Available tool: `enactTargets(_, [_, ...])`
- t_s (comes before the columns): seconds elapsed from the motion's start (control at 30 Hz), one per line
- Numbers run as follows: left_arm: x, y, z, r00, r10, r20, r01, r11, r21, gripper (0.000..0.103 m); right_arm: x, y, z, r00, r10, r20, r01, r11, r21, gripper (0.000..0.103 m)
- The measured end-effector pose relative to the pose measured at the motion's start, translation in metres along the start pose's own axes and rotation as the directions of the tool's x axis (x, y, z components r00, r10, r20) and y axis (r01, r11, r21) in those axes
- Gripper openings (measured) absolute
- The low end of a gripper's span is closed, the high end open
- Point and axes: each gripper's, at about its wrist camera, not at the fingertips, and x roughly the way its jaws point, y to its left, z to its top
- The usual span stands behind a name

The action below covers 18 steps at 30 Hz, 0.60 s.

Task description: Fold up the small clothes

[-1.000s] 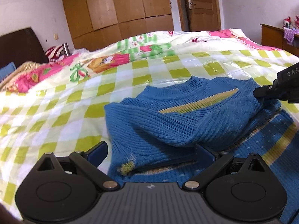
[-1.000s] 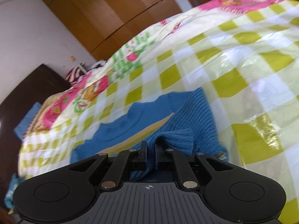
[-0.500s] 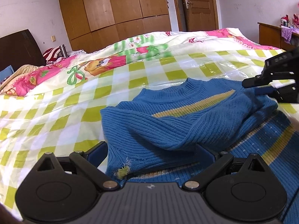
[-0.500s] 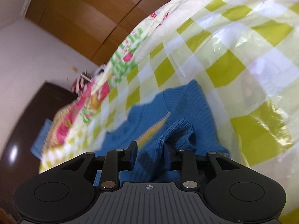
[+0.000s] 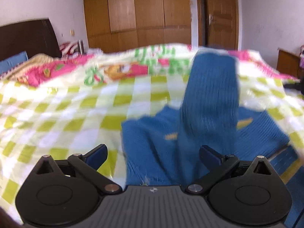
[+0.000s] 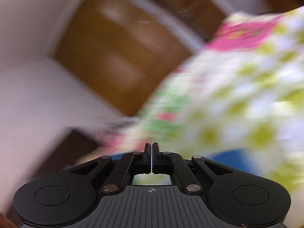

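Lifted clear of the blue sweater (image 5: 207,125) since a moment ago, right gripper (image 6: 151,150) now tilted toward the wardrobe (image 6: 117,57), jaws just snapped together on nothing. Left gripper (image 5: 152,155) angled down over the sweater on the checked bedspread (image 5: 62,117), fingers wide apart. One sleeve thrown up mid-air, blurred. Right view smeared, sweater barely a blue sliver

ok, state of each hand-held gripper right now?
Left hand-held gripper: open, holding nothing, blue sweater lying between its fingers.
Right hand-held gripper: closed, nothing visible between the fingers.
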Motion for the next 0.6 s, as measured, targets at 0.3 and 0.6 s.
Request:
enactTargets(0.3, [0.013,0.001,-0.016,0.999,-0.005,-0.043,0.005,1.0,-0.018,0.103,0.038,-0.012,-0.035,0.963,-0.042,-0.268,-0.018,0.976,-0.219,0.01])
enactTargets(0.6, [0.005,0.003,-0.016,0.999,-0.039,-0.032,0.037,0.998,-0.042,0.103,0.148,0.005,-0.057,0.87,0.031,-0.491,-0.098,0.989,-0.111,0.034])
